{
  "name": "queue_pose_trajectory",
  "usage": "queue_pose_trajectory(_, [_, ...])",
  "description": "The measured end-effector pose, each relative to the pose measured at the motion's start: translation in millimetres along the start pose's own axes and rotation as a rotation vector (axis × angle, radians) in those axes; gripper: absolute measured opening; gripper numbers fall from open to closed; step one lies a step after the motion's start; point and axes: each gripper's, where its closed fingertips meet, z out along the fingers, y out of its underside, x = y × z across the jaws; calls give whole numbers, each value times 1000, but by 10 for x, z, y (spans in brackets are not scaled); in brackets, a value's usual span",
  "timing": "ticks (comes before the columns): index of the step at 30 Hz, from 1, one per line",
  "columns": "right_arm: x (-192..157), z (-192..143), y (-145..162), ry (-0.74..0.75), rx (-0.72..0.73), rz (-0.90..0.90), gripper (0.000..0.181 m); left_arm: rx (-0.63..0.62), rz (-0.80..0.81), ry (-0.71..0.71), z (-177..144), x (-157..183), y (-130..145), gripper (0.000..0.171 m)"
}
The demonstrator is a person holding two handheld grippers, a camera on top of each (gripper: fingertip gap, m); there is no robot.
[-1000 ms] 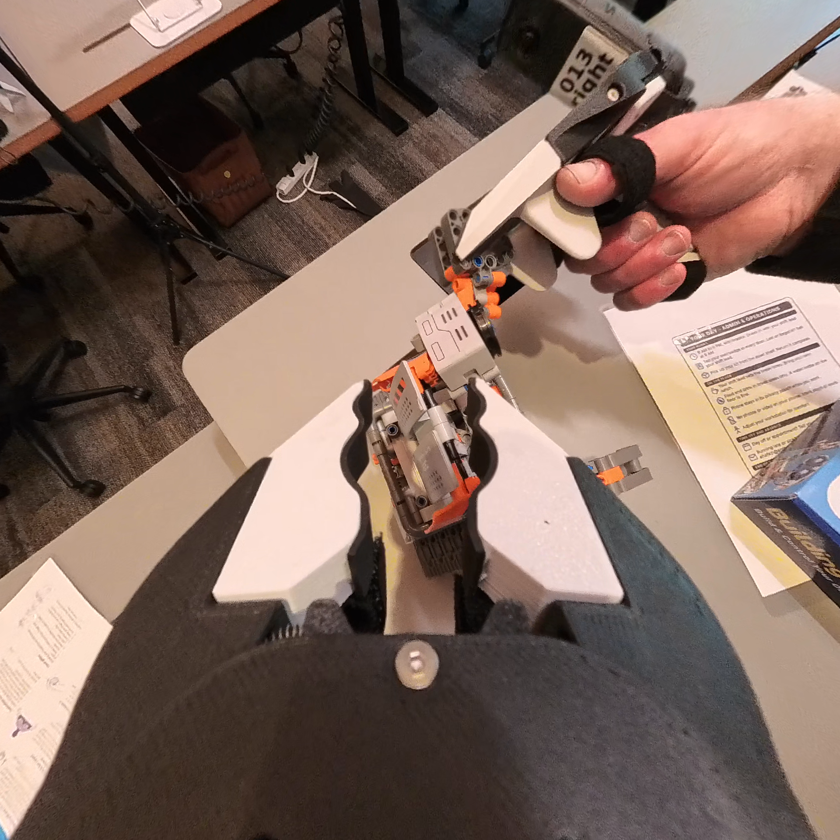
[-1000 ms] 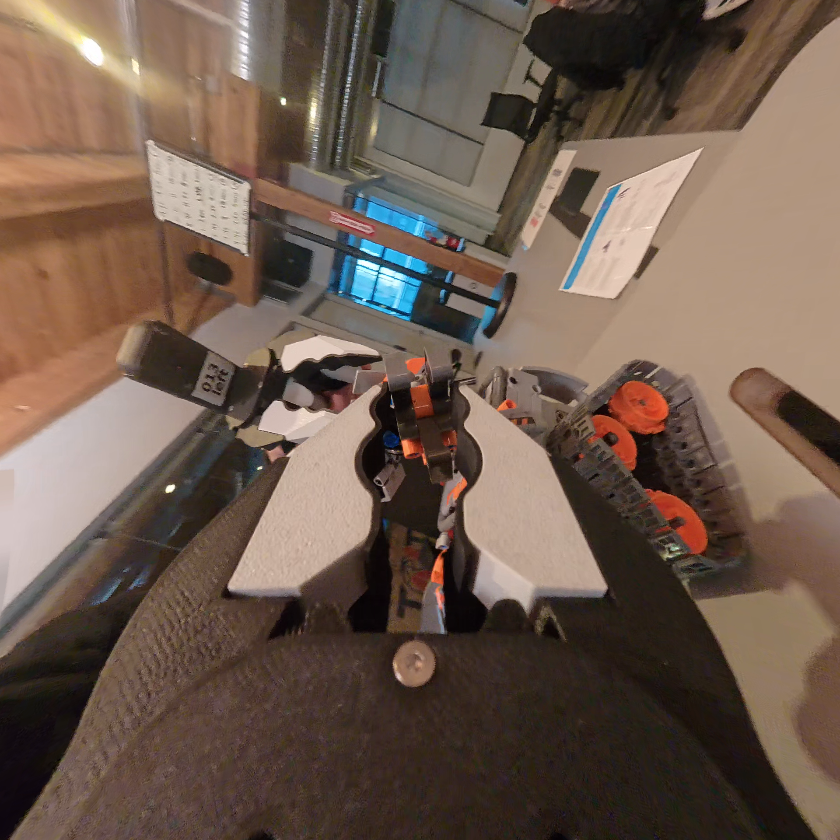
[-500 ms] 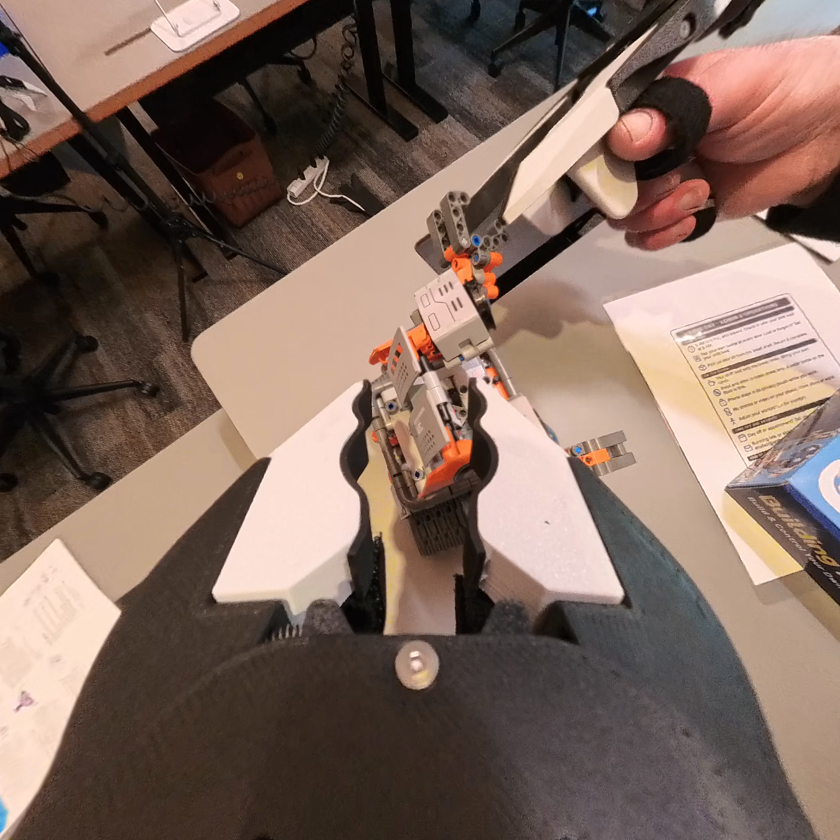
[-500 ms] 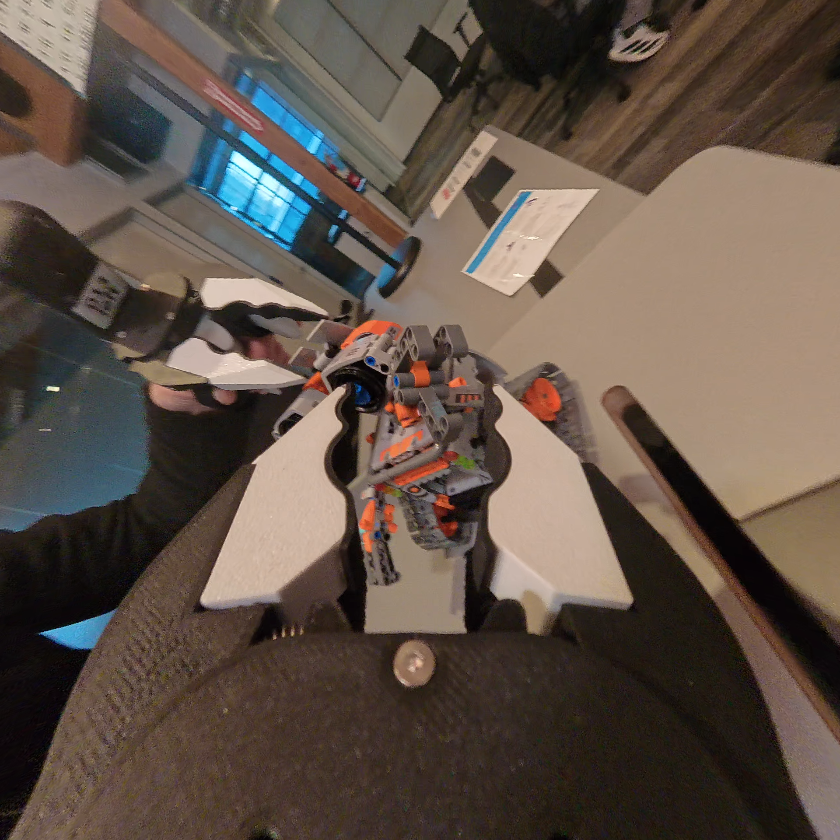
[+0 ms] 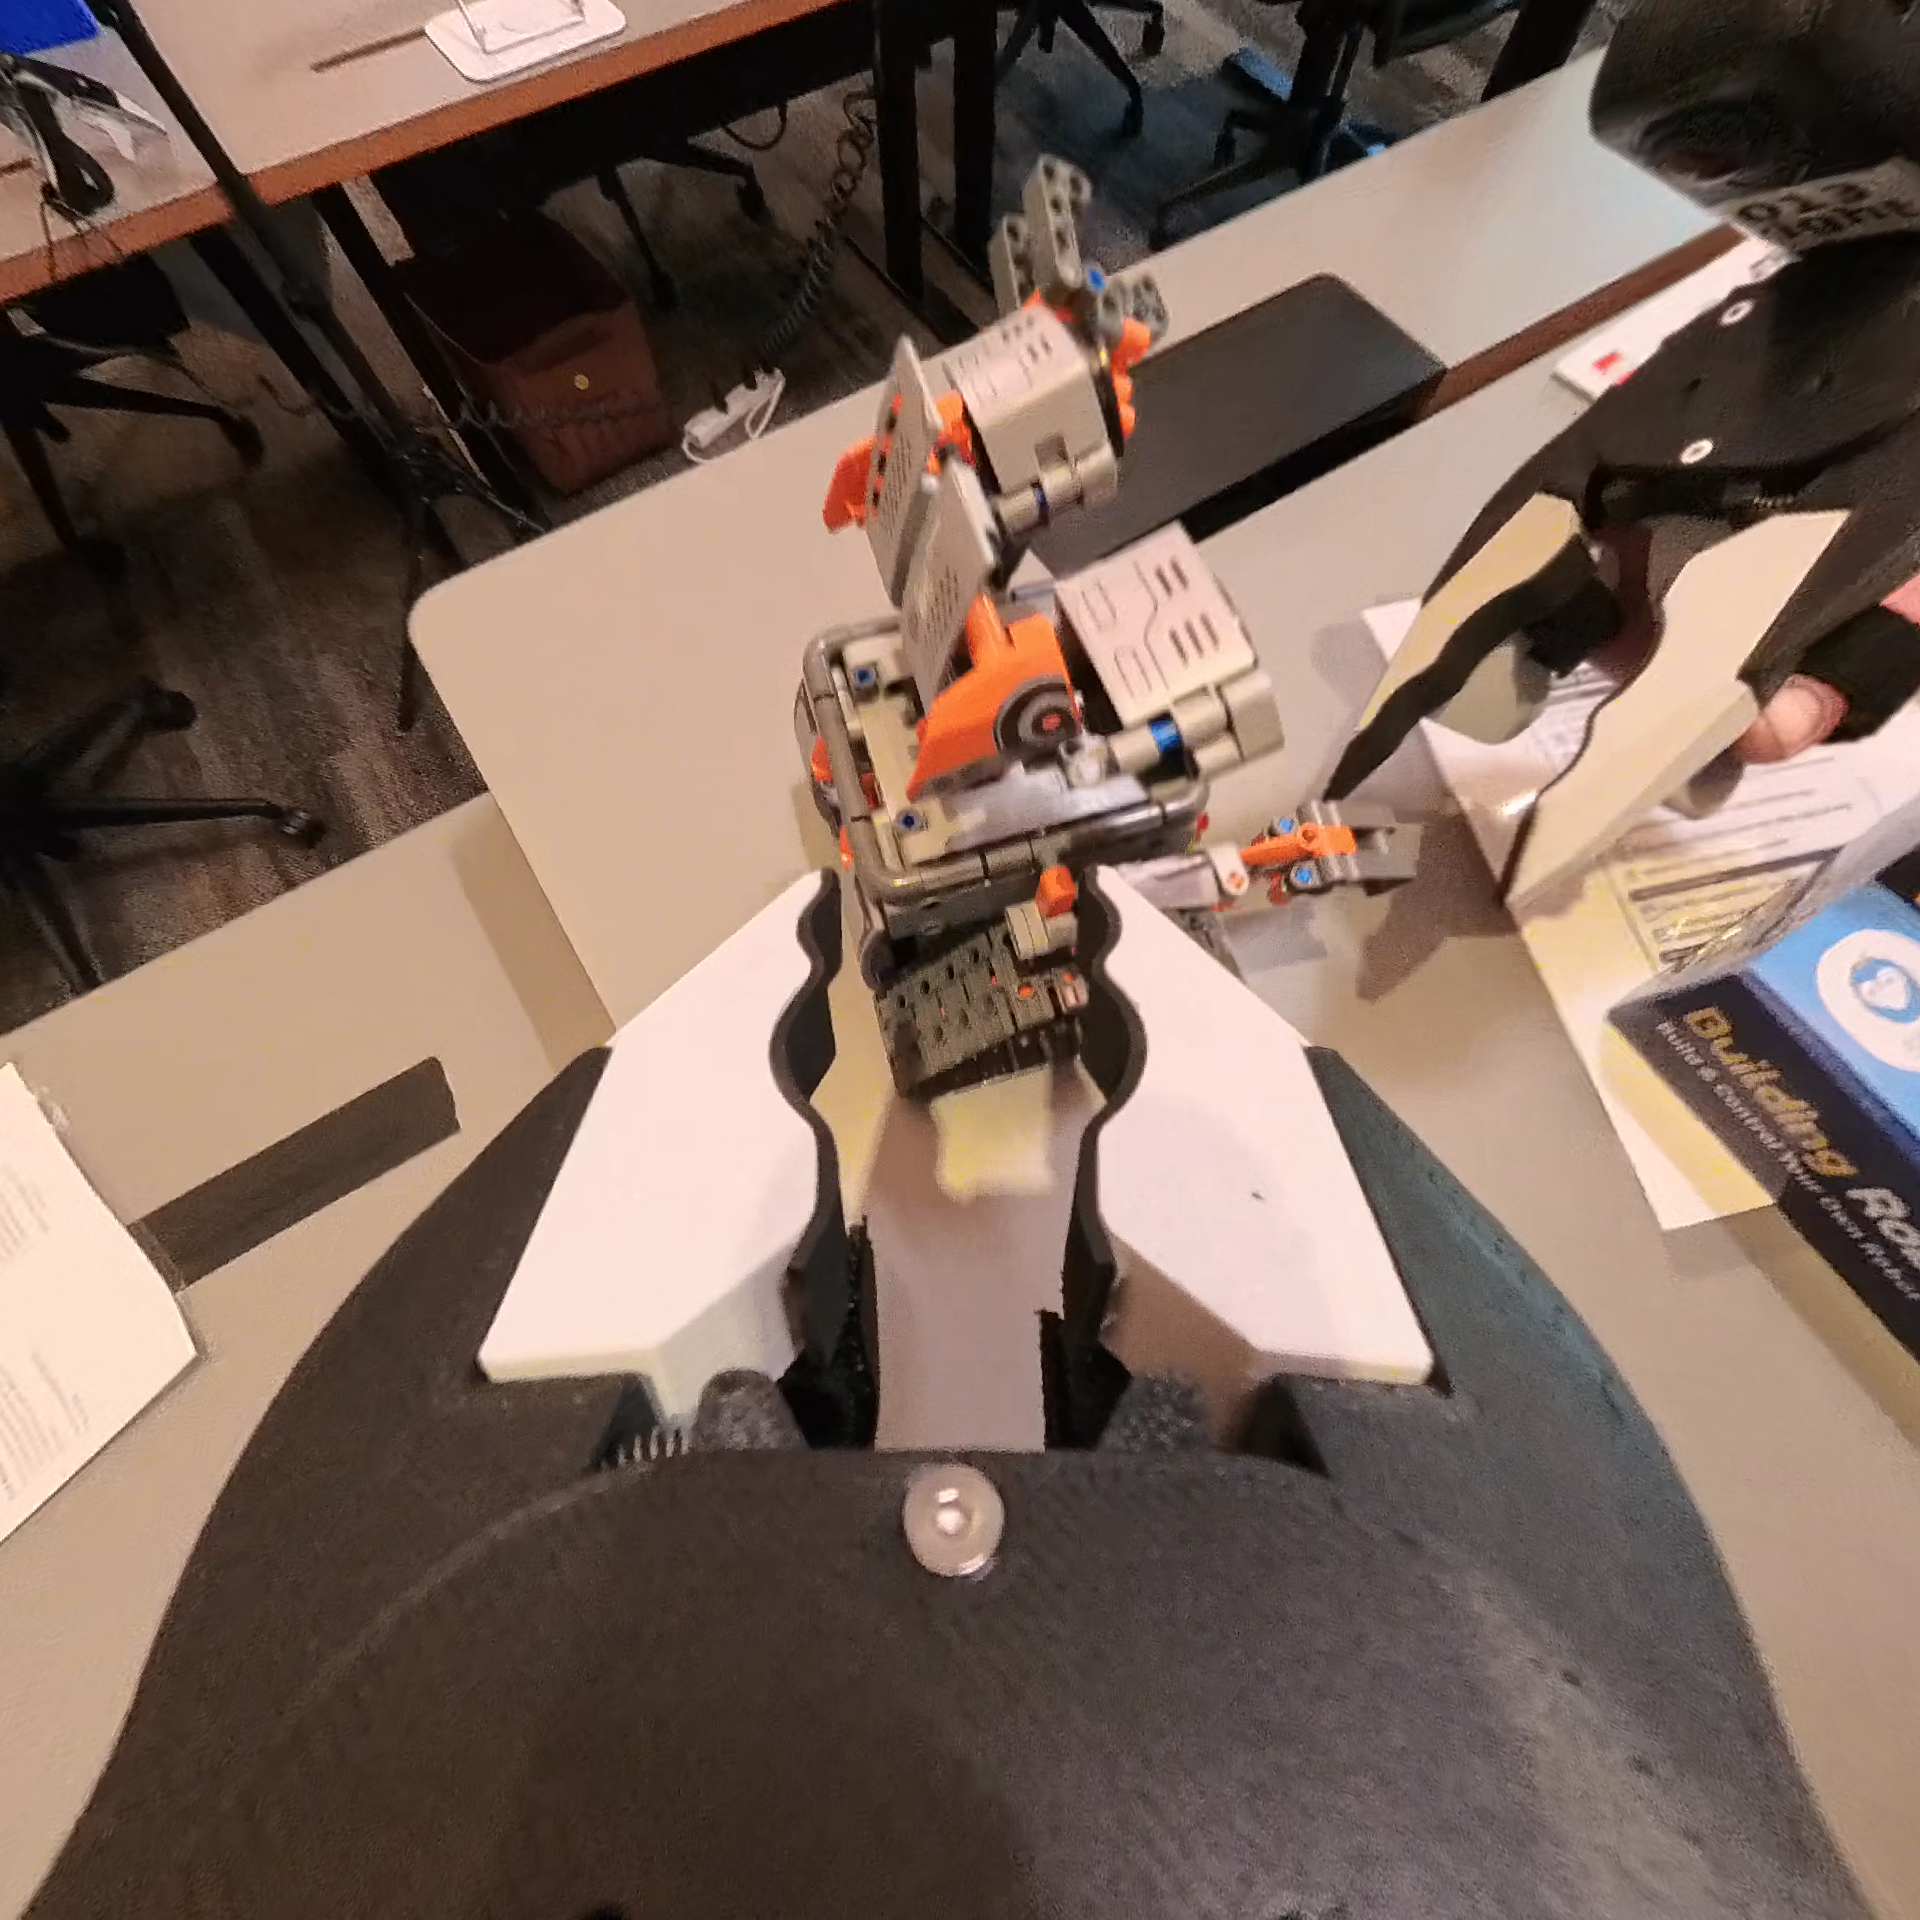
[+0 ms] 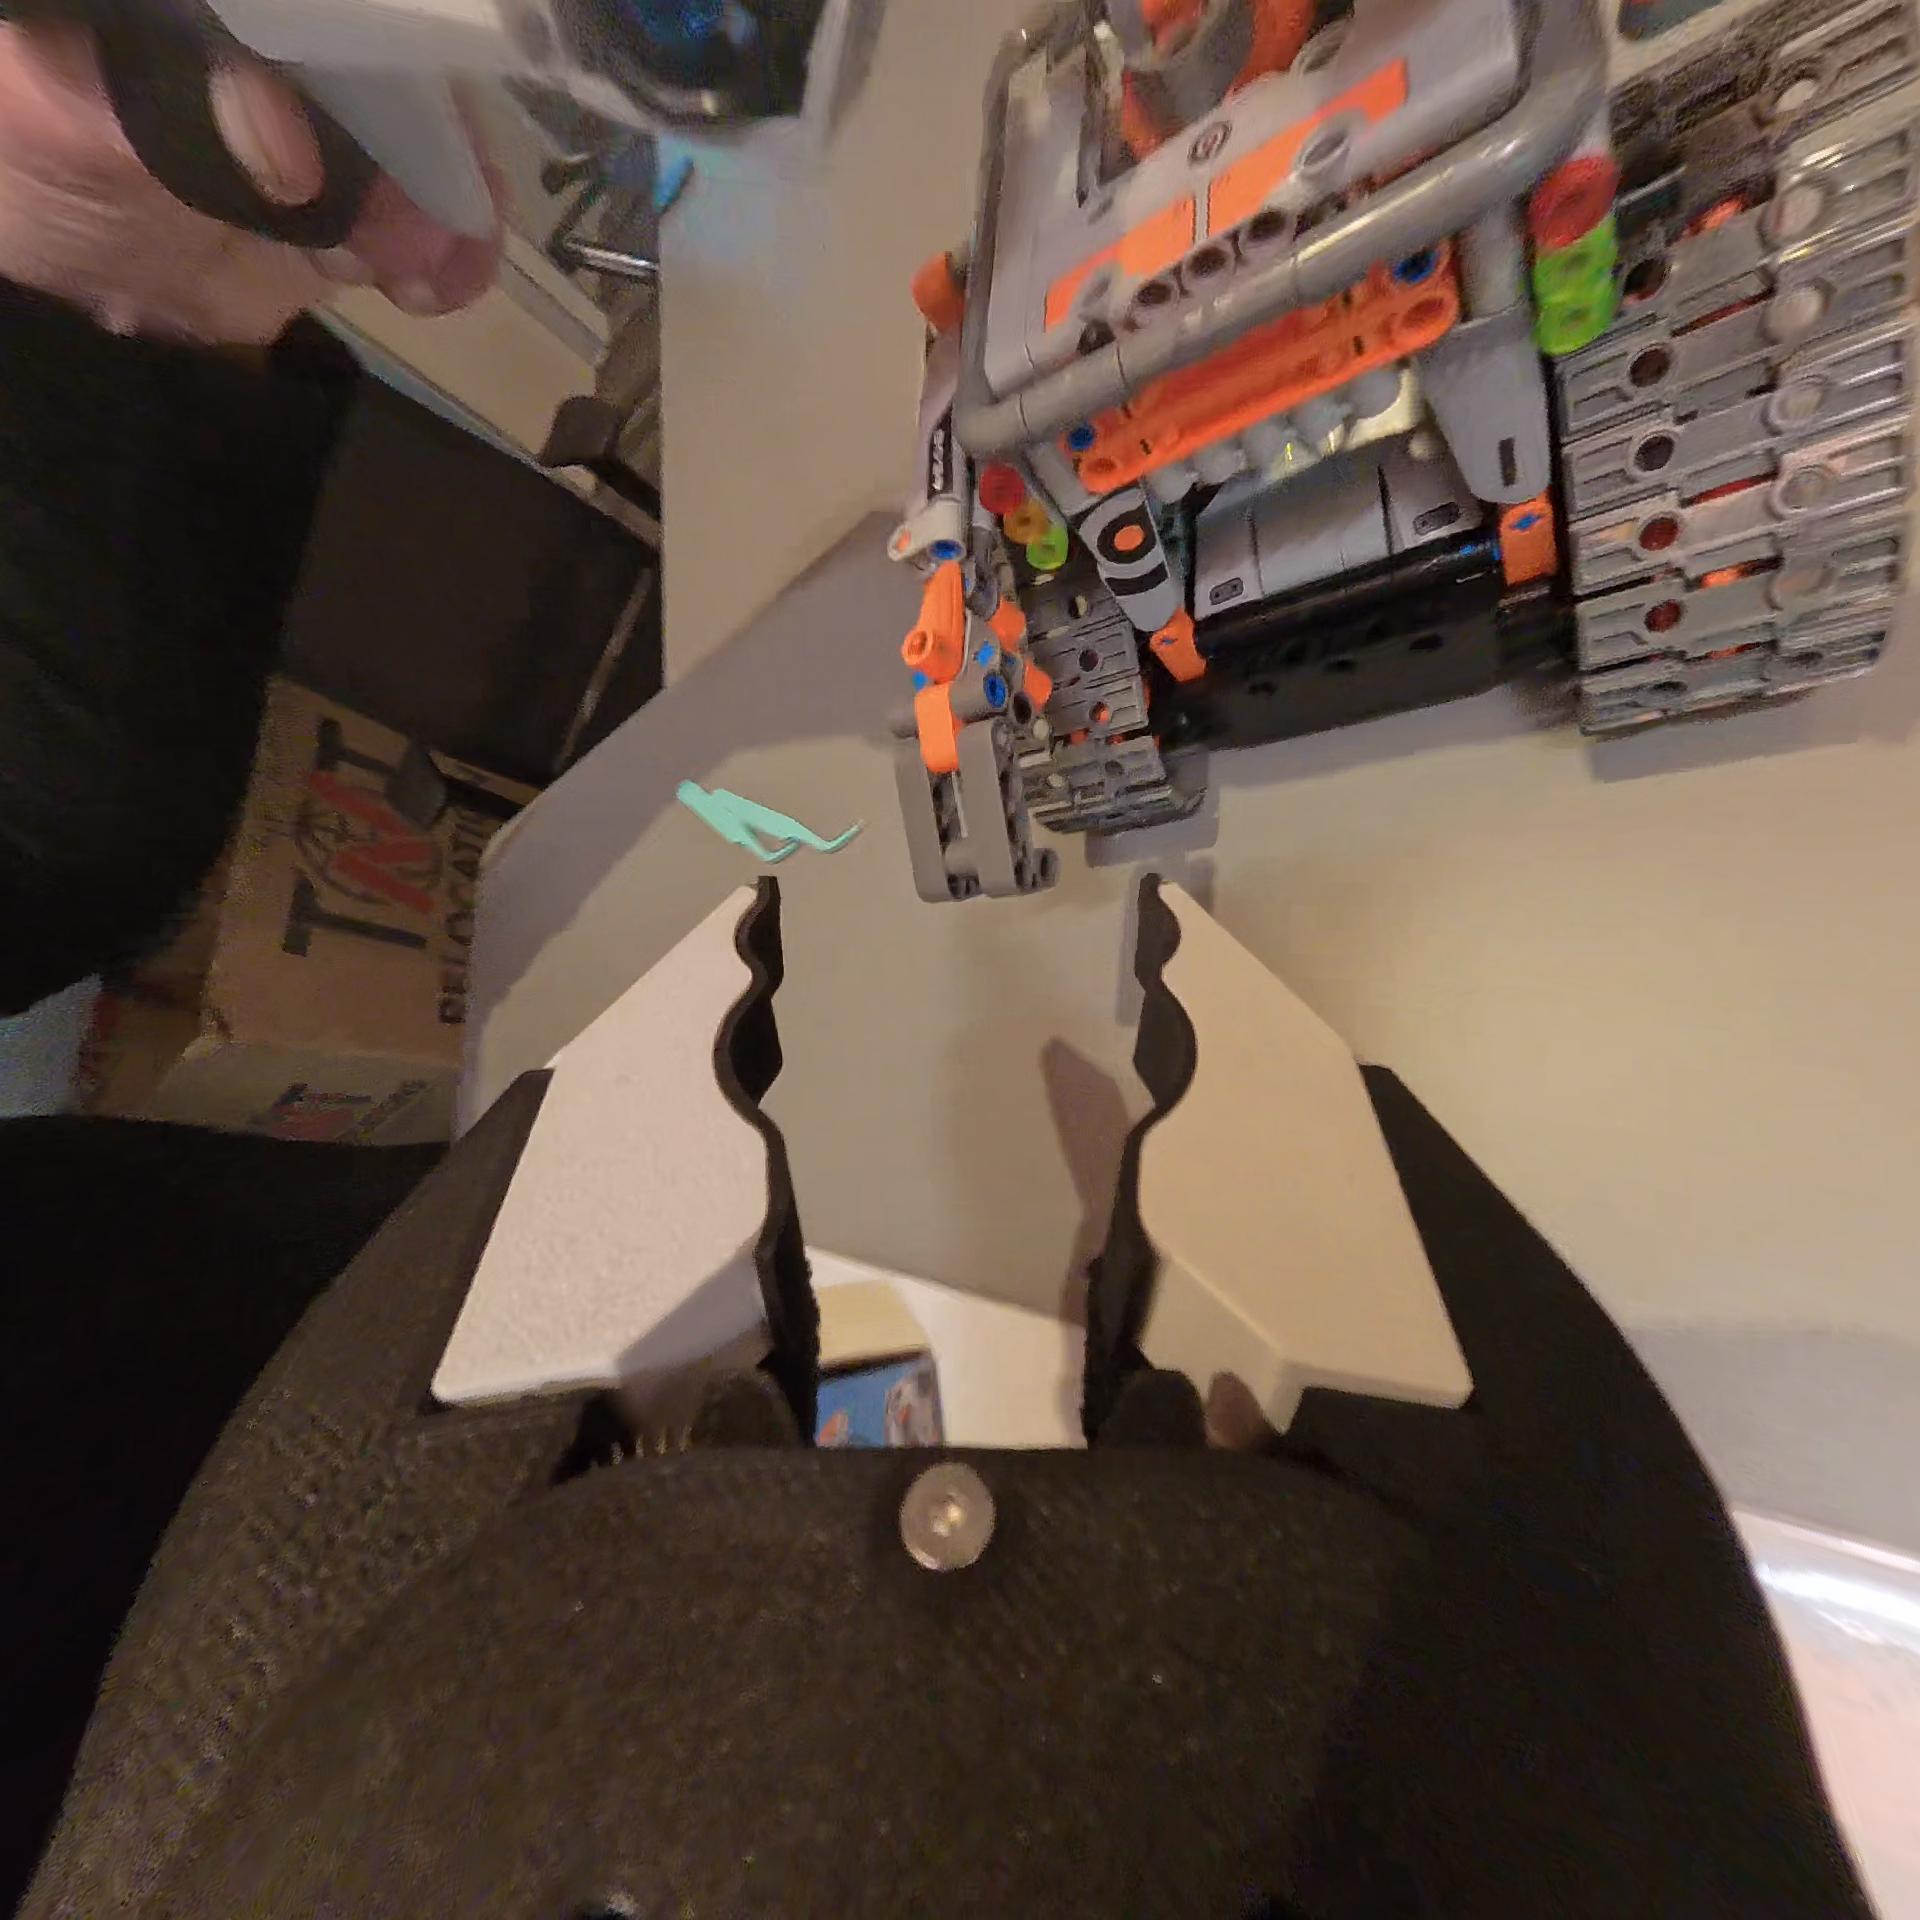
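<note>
The grey table [image 5: 623, 665] carries the work, and most of what stands on it is one tracked building-brick robot model [image 5: 997, 727], grey and orange, with dark link treads down each side. In the right wrist view the treads appear to rest on the table surface, though the contact line itself is not clearly shown. The upper section of the model, made of grey panels on an orange hinge, stands raised and tilted away from the left wrist camera. A blue product box [image 5: 1818, 1091] lies at the right edge of the table on a printed sheet [image 5: 1683, 1184], well apart from the model. The left gripper [image 5: 961, 914] has its two white fingers closed against the lower tread block of the model, one finger on each side, and so grips the model at its base. The right gripper [image 6: 953, 888] is spread wide with nothing between its fingers; it hangs just short of the model and touches nothing. The nearest part to it is a grey and orange side arm [image 6: 977, 821] that projects from the model toward the fingertips. A small teal clip [image 6: 764, 826] lies on the table just beside the right gripper's near fingertip, apart from the model.
</note>
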Motion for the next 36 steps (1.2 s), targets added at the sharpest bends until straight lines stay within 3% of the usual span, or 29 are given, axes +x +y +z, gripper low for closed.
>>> queue_pose_trajectory(3, [-38, 232, 32, 26, 29, -46, 58, -23, 0, 29, 86, 128, 198, 41])
queue_pose_trajectory(6, [-14, 306, 36, 80, 19, -60, 29, -43, 22, 22, 145, 245, 314, 42])
queue_pose_trajectory(10, [-99, 165, -84, 75, 48, -65, 28, 21, 76, 7, 140, 452, 292, 38])
queue_pose_trajectory(14, [-176, 1, -258, 112, 42, -108, 28, 65, 314, -72, 196, 629, 243, 33])
queue_pose_trajectory(18, [-240, -79, -381, 161, -4, -151, 28, 118, 593, -248, 333, 643, 127, 29])
queue_pose_trajectory(22, [-272, -86, -420, 187, -38, -159, 28, 141, 642, -364, 462, 521, 136, 28])
queue_pose_trajectory(26, [-316, -108, -490, 201, -6, -159, 28, 178, 700, -425, 506, 539, 114, 16])
queue_pose_trajectory(36, [-435, 25, -566, 414, 42, -301, 25, 187, 610, -415, 497, 491, 55, 15])
